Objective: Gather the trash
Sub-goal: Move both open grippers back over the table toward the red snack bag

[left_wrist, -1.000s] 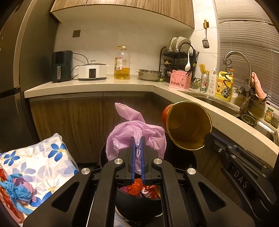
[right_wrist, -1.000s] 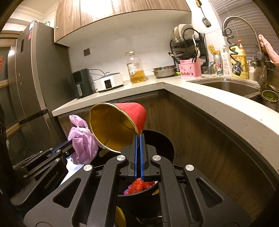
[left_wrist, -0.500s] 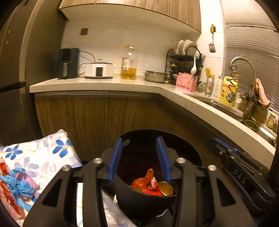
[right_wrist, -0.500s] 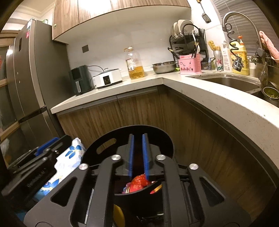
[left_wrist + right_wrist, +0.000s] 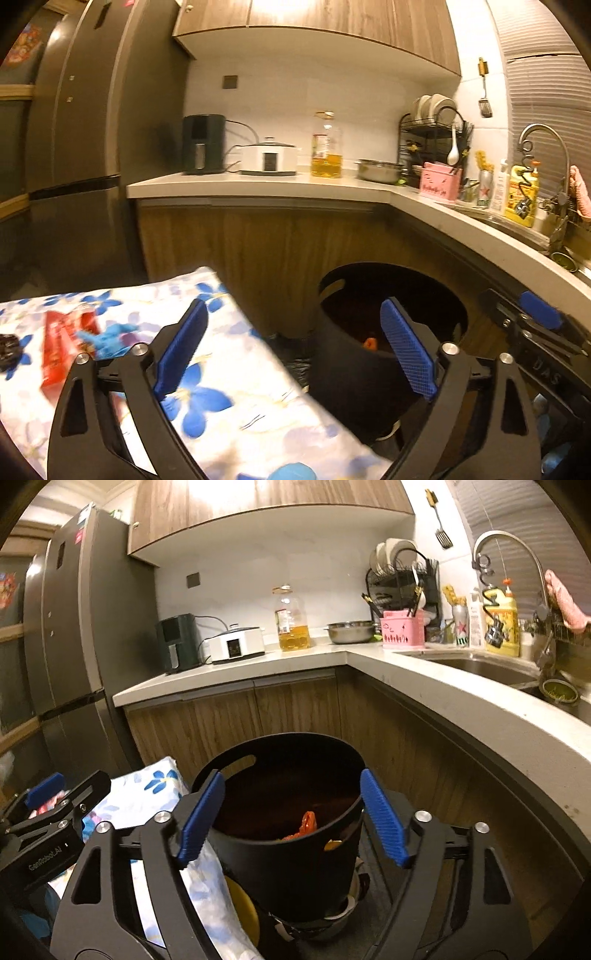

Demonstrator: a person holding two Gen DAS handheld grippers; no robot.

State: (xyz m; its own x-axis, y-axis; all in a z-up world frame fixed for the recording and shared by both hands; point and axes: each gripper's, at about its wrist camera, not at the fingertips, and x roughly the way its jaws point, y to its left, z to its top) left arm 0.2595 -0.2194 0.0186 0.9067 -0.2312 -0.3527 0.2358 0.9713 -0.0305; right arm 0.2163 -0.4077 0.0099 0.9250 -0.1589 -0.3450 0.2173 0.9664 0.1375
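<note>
Nearest to the left wrist camera, the left gripper (image 5: pixel 295 354) has its jaws spread wide; they have just been opening, and nothing is between the blue pads (image 5: pixel 181 345). Below it lies a white cloth with blue flowers (image 5: pixel 236 398), and on its left part rest a red wrapper (image 5: pixel 62 345) and a crumpled blue piece (image 5: pixel 107 338). A small dark object sits at the far left edge of the cloth; I cannot tell what it is.

The right gripper (image 5: pixel 291 818) is also spread apart, its jaws have just been opening too, and it holds nothing. Its pads stand on either side of the black bin (image 5: pixel 291 856), which is open at the top and stands on the floor just beside the cloth. Inside the bin there is red-orange trash (image 5: pixel 306 823), and something yellow shows at the near inner rim. In the left view the same bin appears to the right of the cloth, with the right gripper at the picture's right edge.

Behind the bin are the wooden cabinet doors (image 5: pixel 258 716) and the pale countertop (image 5: pixel 236 672). On it stand a dark appliance (image 5: pixel 177 642), a white cooker (image 5: pixel 236 644), an oil bottle (image 5: pixel 291 618), a steel bowl (image 5: pixel 351 631) and a pink basket (image 5: pixel 402 629). Farther right are the sink (image 5: pixel 476 666) and its faucet (image 5: pixel 509 550). The grey fridge (image 5: pixel 74 627) stands at the left.
</note>
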